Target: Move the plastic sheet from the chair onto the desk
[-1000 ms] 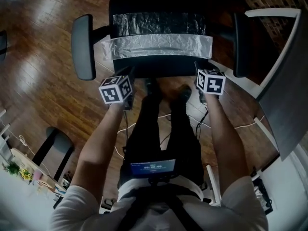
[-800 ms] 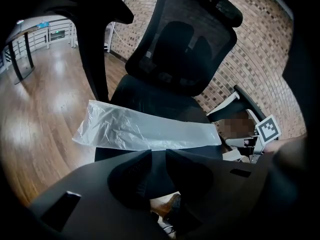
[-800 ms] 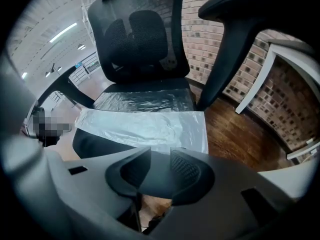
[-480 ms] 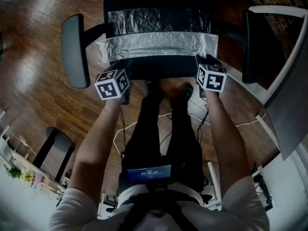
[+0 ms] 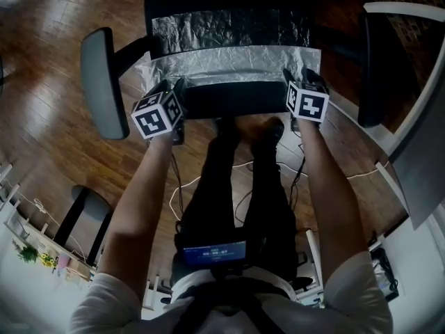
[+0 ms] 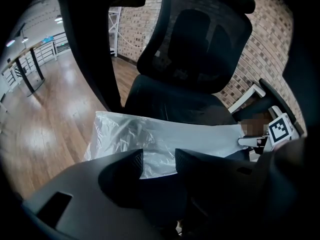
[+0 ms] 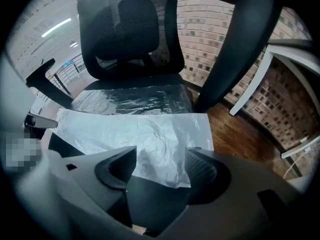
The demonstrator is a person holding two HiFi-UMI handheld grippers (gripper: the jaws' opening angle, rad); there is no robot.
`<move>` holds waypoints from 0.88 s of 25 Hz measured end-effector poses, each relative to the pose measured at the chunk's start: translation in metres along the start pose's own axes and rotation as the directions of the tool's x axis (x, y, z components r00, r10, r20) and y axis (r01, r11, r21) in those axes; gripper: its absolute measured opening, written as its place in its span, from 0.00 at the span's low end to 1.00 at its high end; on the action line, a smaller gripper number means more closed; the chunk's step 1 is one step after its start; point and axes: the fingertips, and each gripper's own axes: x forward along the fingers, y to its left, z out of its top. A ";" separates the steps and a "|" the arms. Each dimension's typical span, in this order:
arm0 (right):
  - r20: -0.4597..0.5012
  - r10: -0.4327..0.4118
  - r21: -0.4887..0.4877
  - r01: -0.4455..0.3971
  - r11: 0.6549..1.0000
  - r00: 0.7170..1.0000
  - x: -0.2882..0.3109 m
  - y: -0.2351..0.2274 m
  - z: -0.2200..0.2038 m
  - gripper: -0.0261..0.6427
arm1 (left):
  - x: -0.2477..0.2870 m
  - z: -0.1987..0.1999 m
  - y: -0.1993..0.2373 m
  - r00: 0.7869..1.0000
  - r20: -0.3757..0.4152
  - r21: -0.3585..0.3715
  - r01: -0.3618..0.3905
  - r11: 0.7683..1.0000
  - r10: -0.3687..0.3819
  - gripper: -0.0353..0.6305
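At the front lip of the chair (image 5: pixel 236 99), the left gripper (image 6: pixel 159 164) and the right gripper (image 7: pixel 160 161) both stand with jaws well apart and hold nothing. The near edge of the plastic sheet (image 7: pixel 145 134) lies just ahead of each pair at twelve o'clock, across the seat.

To grasp well, each gripper should probably go on to twelve o'clock until the thin edge sits between its pads, then close on both ends together. That way the film lifts flat and does not slide off the mesh.

The gripper views show the open gaps and the crinkled edge framed in them, though not whether a pad touches the film. Only the head view shows the sheet's full width, with its corners overhanging the seat at nine and three o'clock. It also shows what looks like the desk (image 5: pixel 421 145) at three o'clock.
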 end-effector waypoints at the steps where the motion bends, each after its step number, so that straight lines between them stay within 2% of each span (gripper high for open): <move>1: -0.003 -0.002 -0.001 0.002 1.000 1.000 0.002 0.001 0.000 0.51 | 0.003 -0.001 0.000 1.000 -0.012 0.003 0.002 1.000 -0.002 0.37; 7: -0.013 -0.059 -0.085 0.057 0.995 0.998 0.009 0.002 -0.001 0.50 | 0.019 -0.006 0.000 0.999 -0.038 0.036 -0.004 0.999 0.005 0.36; 9: -0.024 -0.077 -0.100 0.074 0.992 0.997 0.010 0.000 -0.005 0.48 | 0.021 -0.004 -0.001 0.999 -0.036 0.045 0.005 0.999 -0.003 0.33; 12: -0.022 -0.089 -0.110 0.086 0.990 0.996 0.006 -0.002 -0.006 0.32 | 0.023 -0.005 0.001 0.999 -0.043 0.045 0.011 0.999 -0.009 0.11; 13: -0.018 -0.086 -0.114 0.083 0.990 0.996 0.004 -0.001 -0.005 0.28 | 0.023 -0.006 0.002 0.999 -0.045 0.035 0.020 0.999 -0.018 0.08; 18: -0.026 -0.040 -0.128 0.037 0.991 0.999 0.001 0.009 -0.008 0.13 | 0.023 -0.009 -0.002 0.996 -0.047 0.012 0.071 0.997 -0.070 0.05; 22: 0.000 -0.028 -0.132 0.028 0.991 1.000 -0.003 0.014 -0.006 0.09 | 0.019 -0.012 -0.003 0.996 -0.040 0.008 0.083 0.997 -0.082 0.05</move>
